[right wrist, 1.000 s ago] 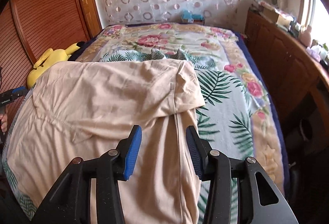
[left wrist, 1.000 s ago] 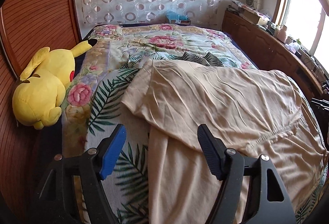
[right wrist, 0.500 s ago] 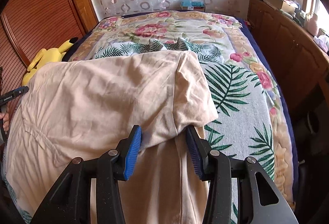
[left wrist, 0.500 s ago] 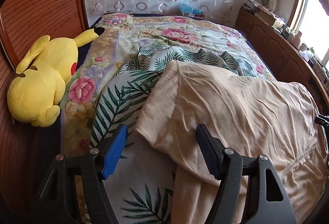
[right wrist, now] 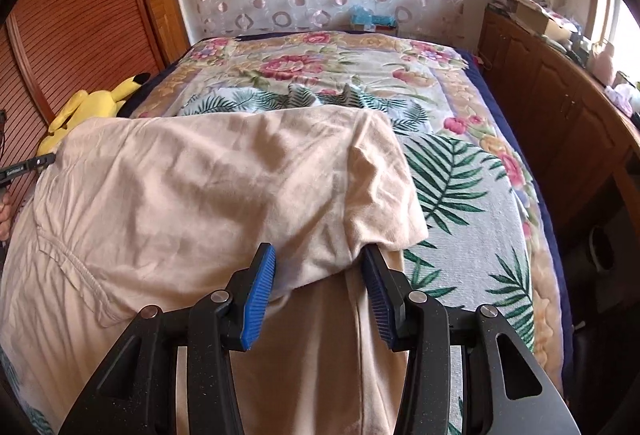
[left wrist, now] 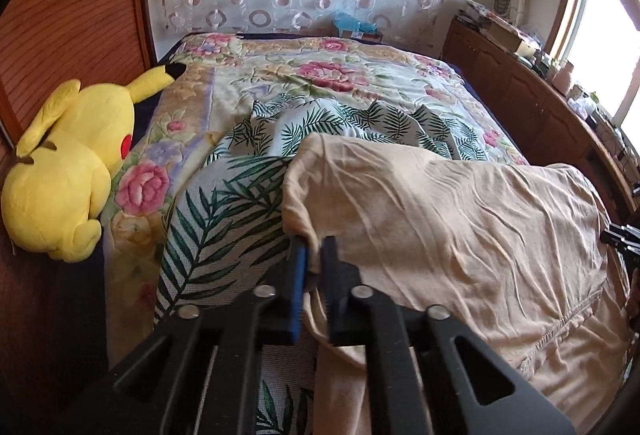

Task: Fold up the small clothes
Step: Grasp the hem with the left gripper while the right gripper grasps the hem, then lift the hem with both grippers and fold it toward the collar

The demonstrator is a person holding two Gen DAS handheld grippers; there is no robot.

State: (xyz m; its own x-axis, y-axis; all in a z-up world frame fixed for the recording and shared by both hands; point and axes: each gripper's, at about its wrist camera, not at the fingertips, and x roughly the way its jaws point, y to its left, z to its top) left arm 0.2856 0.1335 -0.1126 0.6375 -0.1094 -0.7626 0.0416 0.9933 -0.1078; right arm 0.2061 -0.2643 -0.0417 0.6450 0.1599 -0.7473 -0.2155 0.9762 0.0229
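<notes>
1. I see my left gripper [left wrist: 313, 247] has just closed, fingers pinching the corner of the beige garment [left wrist: 440, 227].
2. My right gripper [right wrist: 320, 271] has its fingers spread, the garment's other folded corner lying between them.
3. The garment stretches ahead of both fingertips across the leaf-print blanket [right wrist: 460, 195].
4. A yellow plush toy [left wrist: 68, 163] sits far left.

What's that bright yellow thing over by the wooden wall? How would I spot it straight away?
Start at the big bed under the flowered quilt, then look to its edge beside the slatted reddish wooden wall. There lies a bright yellow plush toy with long ears, one black-tipped, and a red cheek: the only plain yellow thing beside patterned bedding and beige cloth.
</notes>
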